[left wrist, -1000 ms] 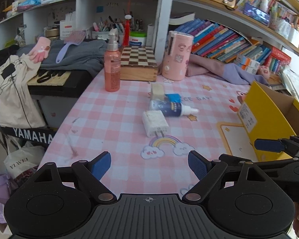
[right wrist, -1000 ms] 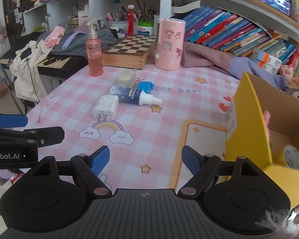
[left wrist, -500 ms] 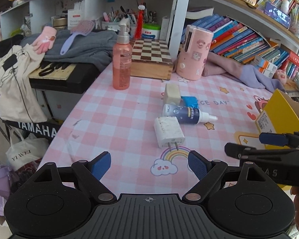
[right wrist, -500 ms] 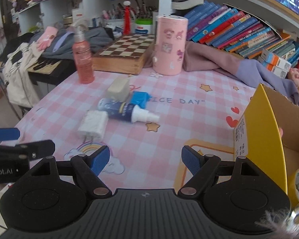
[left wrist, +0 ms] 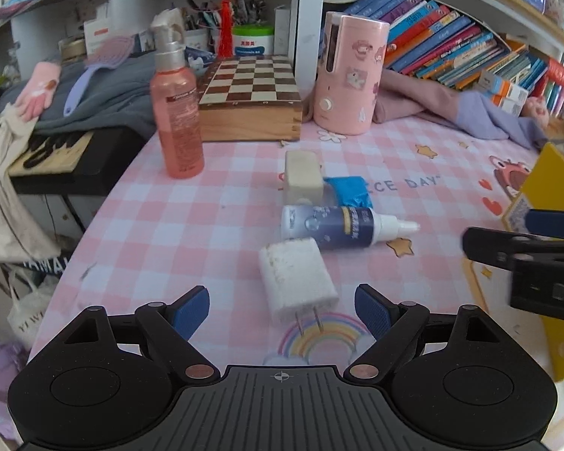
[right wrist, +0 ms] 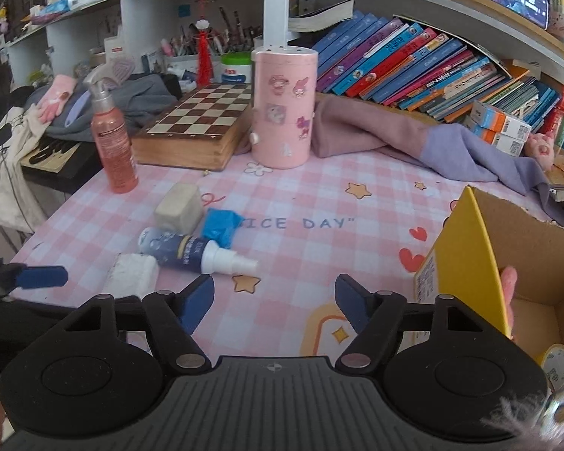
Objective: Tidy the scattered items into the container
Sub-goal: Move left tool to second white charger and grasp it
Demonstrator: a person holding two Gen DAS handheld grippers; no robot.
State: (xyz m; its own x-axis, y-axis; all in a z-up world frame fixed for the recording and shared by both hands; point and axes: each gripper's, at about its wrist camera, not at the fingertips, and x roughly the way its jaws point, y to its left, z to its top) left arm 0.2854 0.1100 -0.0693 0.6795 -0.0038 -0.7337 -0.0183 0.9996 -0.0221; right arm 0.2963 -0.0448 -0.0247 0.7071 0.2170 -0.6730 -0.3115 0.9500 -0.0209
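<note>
On the pink checked table lie a white charger plug, a dark blue spray bottle, a beige block and a crumpled blue wrapper. My left gripper is open, and the plug's prongs lie just in front of its fingers. My right gripper hovers over bare table right of the bottle; its jaws are closing with nothing between them. The yellow cardboard box stands open at the right.
A pink pump bottle, a wooden chess box and a pink cylinder stand behind the items. Purple cloth and books line the back right. The table's left edge drops to a keyboard.
Both grippers have moved closer to the cluster of items. The plug now lies just ahead of the left fingers. The right jaws have narrowed.
</note>
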